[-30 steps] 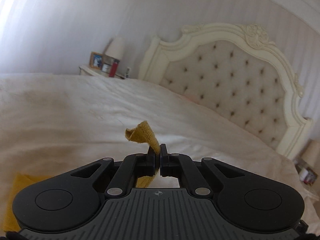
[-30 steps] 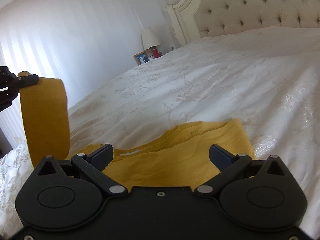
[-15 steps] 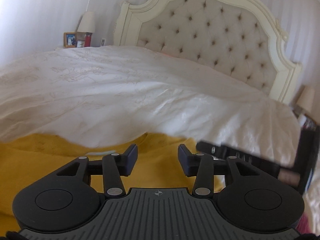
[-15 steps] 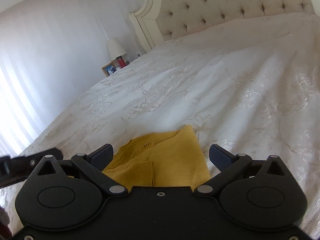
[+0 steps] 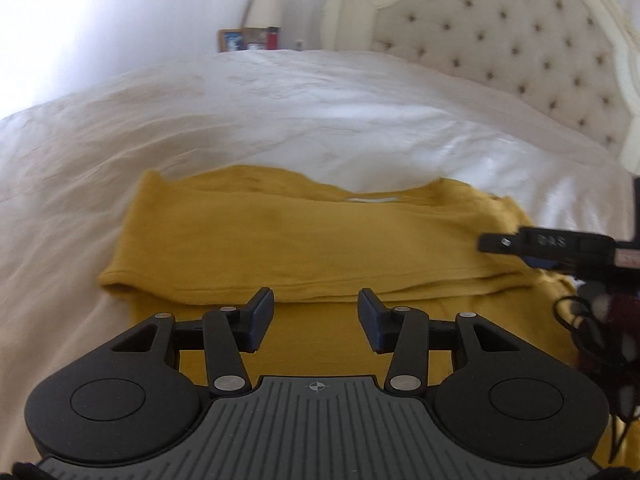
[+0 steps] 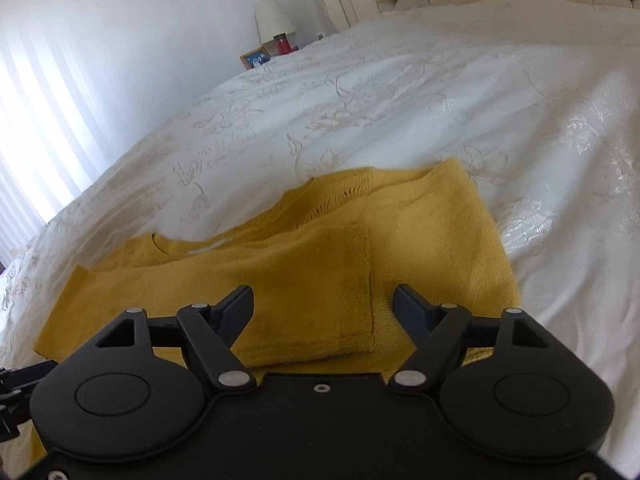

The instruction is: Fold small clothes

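With the mustard top part-folded on the bed, the half-open, empty left gripper and the closing, still-wide right gripper, with the sleeve cuff between its jaws, should pinch only the lower hem.

Left wrist view: low over the bed, angled down past the left gripper, facing the tufted headboard. Right wrist view: equally close, from further right, angled down past the right gripper. Shared: mustard garment, nightstand lamp, bedspread.
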